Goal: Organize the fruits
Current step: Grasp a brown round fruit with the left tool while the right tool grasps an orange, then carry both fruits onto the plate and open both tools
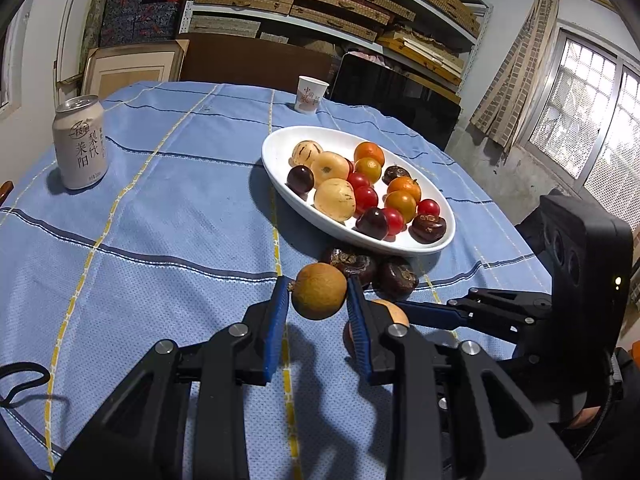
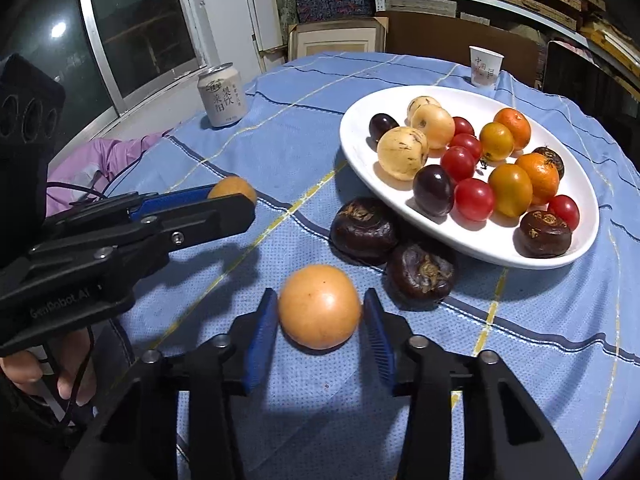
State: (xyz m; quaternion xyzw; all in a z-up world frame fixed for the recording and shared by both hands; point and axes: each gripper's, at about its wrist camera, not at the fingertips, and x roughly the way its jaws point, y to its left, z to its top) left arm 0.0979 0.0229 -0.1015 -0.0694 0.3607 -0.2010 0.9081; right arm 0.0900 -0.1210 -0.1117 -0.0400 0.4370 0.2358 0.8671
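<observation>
A white oval plate (image 1: 280, 152) (image 2: 360, 136) holds several fruits: pale yellow ones, oranges, red cherry tomatoes and dark ones. My left gripper (image 1: 318, 294) is shut on a brownish-yellow round fruit (image 1: 319, 297) and holds it above the cloth; it also shows in the right wrist view (image 2: 234, 188). My right gripper (image 2: 320, 312) has its pads on both sides of an orange fruit (image 2: 319, 306) that rests on the cloth; whether they press it I cannot tell. Two dark wrinkled fruits (image 2: 363, 229) (image 2: 420, 274) lie on the cloth just before the plate.
A blue checked tablecloth (image 1: 160, 220) covers the round table. A drink can (image 1: 80, 142) stands far left, a paper cup (image 1: 311, 94) at the far edge. Shelves with boxes stand behind. A pink cloth (image 2: 104, 160) lies at the left table edge.
</observation>
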